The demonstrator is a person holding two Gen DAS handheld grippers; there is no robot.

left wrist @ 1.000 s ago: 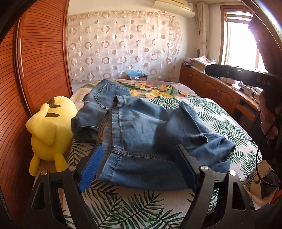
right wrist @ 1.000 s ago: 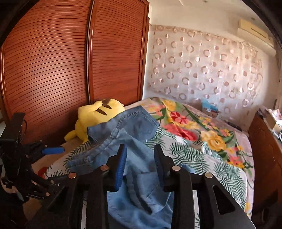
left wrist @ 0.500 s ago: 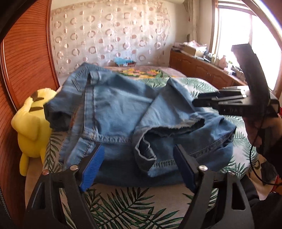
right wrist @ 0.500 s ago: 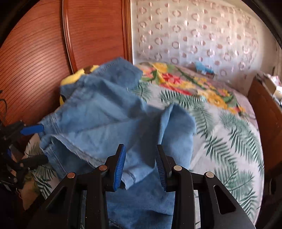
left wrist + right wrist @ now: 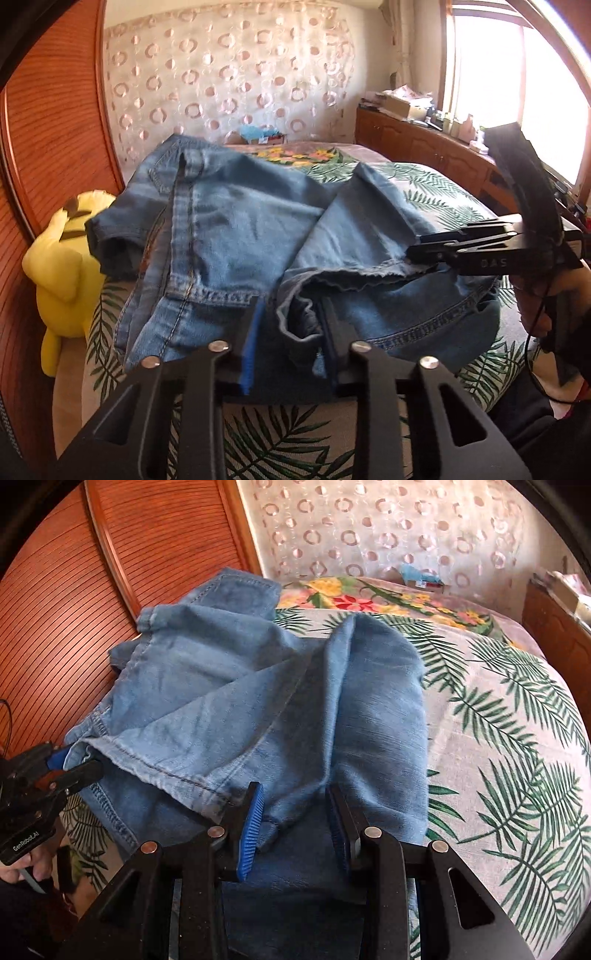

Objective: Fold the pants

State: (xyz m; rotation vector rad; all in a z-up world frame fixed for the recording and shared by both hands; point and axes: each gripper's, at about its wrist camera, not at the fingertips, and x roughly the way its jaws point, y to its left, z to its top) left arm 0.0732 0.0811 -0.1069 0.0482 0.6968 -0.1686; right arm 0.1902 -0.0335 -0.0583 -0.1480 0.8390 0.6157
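Two tongs work the pants [image 5: 236, 229] on the bed [image 5: 436, 192]. Left wrist view: left tongs [image 5: 290, 339] have just closed, pinching a hem fold. Right wrist view: right tongs [image 5: 295, 823], closing likewise, grip bunched denim. Step: grasping; next, probably lift together and fold.

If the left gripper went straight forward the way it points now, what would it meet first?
Most likely the jeans themselves. The left gripper has just been closing its jaws, and a bunched denim fold already sits between them. More denim lies directly ahead on the bed, though depth is hard to judge.
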